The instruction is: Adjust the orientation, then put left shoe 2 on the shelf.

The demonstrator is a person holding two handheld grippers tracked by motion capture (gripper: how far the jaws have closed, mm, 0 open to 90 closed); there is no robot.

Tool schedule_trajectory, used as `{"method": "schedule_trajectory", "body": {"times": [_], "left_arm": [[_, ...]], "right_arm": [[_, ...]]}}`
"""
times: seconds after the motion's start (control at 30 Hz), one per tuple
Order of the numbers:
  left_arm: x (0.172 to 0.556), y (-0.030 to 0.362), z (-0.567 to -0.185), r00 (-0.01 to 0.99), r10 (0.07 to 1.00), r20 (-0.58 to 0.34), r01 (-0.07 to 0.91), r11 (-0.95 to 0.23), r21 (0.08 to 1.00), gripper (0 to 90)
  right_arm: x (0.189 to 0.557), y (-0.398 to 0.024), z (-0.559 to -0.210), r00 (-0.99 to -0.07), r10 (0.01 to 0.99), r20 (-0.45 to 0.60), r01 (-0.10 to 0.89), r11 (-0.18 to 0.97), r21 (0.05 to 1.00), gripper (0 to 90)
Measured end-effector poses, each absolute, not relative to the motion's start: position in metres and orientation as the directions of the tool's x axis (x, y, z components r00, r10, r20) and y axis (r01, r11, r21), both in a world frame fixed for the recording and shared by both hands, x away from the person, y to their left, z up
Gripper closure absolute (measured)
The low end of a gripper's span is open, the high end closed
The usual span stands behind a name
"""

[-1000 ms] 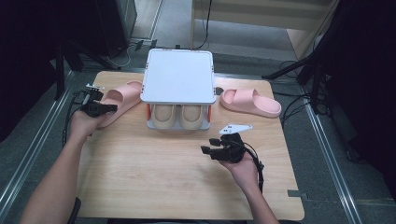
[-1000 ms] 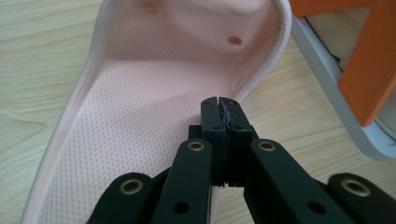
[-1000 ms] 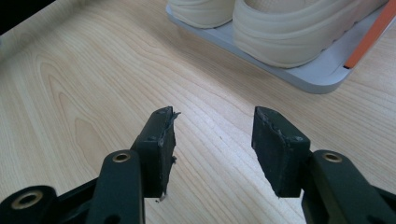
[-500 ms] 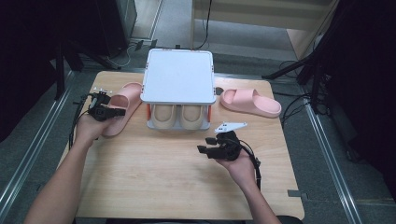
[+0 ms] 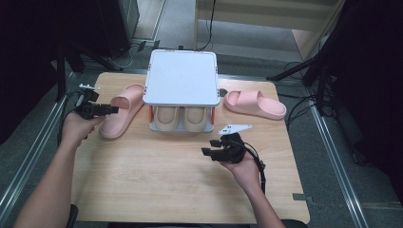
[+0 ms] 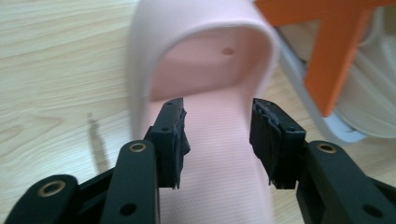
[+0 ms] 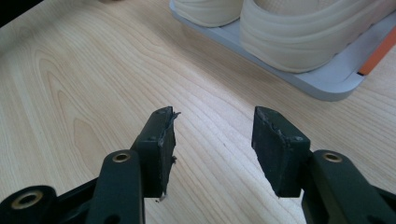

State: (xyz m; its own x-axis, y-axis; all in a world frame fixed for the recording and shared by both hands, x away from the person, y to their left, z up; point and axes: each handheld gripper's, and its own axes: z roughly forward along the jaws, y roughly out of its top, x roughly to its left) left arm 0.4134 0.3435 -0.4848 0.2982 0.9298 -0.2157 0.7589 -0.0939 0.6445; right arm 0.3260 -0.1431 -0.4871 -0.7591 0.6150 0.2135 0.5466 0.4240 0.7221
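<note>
A pink slipper point(image 5: 122, 112) lies flat on the wooden table point(image 5: 157, 185), left of a small shoe rack point(image 5: 181, 78). My left gripper point(image 5: 112, 109) hovers at its outer edge, pointing right. In the left gripper view the jaws point(image 6: 217, 140) have just been opening and stand apart over the slipper's footbed point(image 6: 219, 74), pads clear of it. A second pink slipper point(image 5: 254, 104) lies to the right of the rack. My right gripper point(image 5: 210, 147) is open near the table's middle, over bare wood point(image 7: 212, 144), with nothing between its jaws.
The rack has a white top, orange posts point(image 6: 338, 51) and a grey lower shelf point(image 7: 322, 79) holding two beige shoes point(image 5: 183, 118). Metal rails run along both table sides. Dark stands and cables crowd the floor behind and to the right.
The left gripper's jaws went from shut on the slipper to apart. The slipper swung round and now lies flat nearer the front. The right hand has not moved.
</note>
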Motion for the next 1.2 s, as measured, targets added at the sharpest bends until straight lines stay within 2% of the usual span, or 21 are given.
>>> {"method": "schedule_trajectory", "body": {"times": [0.17, 0.53, 0.57, 0.77, 0.9, 1.0, 1.2], "left_arm": [[0.422, 0.353, -0.490, 0.273, 0.934, -0.233, 0.766, -0.064, 0.640, 50.3], [0.445, 0.355, -0.506, 0.258, 0.935, -0.242, 0.757, -0.040, 0.652, 51.6], [0.448, 0.355, -0.507, 0.247, 0.938, -0.245, 0.779, -0.041, 0.625, 52.4], [0.459, 0.352, -0.513, 0.238, 0.944, -0.230, 0.783, -0.047, 0.620, 56.6], [0.461, 0.354, -0.516, 0.220, 0.950, -0.220, 0.778, -0.035, 0.627, 65.1], [0.462, 0.357, -0.517, 0.201, 0.949, -0.244, 0.782, -0.006, 0.623, 67.3], [0.459, 0.353, -0.515, 0.208, 0.959, -0.191, 0.773, -0.041, 0.633, 72.4]], "right_arm": [[0.322, -0.148, -0.489, -0.746, 0.629, 0.219, 0.560, 0.415, 0.717, 49.7], [0.310, -0.165, -0.491, -0.705, 0.675, 0.220, 0.588, 0.381, 0.714, 49.6], [0.309, -0.167, -0.491, -0.700, 0.680, 0.220, 0.590, 0.376, 0.715, 49.6], [0.303, -0.174, -0.492, -0.684, 0.695, 0.221, 0.600, 0.363, 0.713, 49.5], [0.303, -0.177, -0.492, -0.677, 0.702, 0.220, 0.603, 0.358, 0.713, 49.5], [0.303, -0.176, -0.493, -0.678, 0.701, 0.223, 0.605, 0.359, 0.710, 49.5], [0.303, -0.172, -0.493, -0.687, 0.695, 0.214, 0.598, 0.373, 0.709, 49.4]]}}
